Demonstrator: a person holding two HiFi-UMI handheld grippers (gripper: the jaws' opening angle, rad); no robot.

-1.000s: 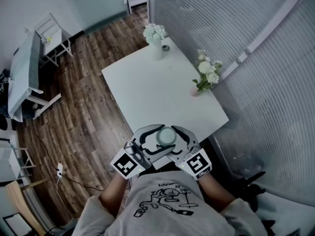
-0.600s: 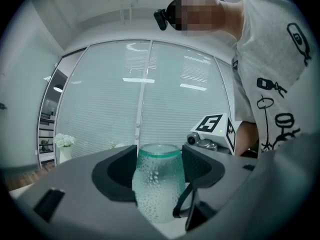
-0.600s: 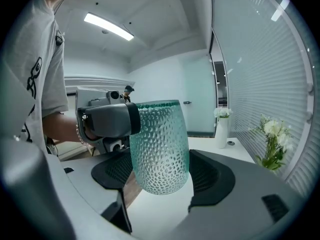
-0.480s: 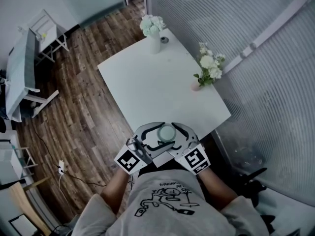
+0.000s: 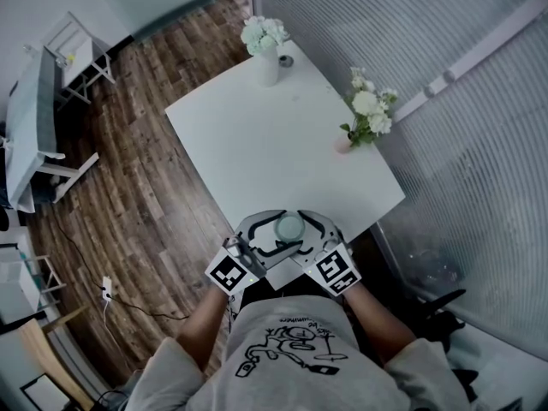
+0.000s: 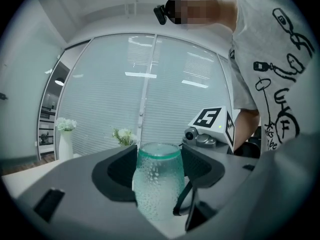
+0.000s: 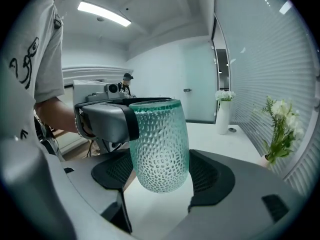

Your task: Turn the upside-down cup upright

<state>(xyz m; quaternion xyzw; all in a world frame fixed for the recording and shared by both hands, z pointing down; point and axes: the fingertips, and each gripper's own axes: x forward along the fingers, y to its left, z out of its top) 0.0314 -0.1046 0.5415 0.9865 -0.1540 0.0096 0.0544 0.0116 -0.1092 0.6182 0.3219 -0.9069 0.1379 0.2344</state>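
Ok, left gripper (image 6: 159, 180) is clamped on the cup (image 6: 157, 159), pads on both sides of the body. Right gripper (image 7: 161, 180) brackets the same cup with jaws apart. We see slim gaps at its pads, so we read it as not gripping. Cup is rim-up at the near edge of the table (image 5: 282, 144), and its base looks just clear of the top.

Step in hand, we judge: set-down. We want it plumb, base landing flat, a bit further in from the edge. We let go left only once it sits, then back both out level so no pad clips the wall.

Cup: see-through, empty. White vase (image 5: 267, 68) at the far corner and small pink vase (image 5: 343, 147) at the right edge each hold white flowers.
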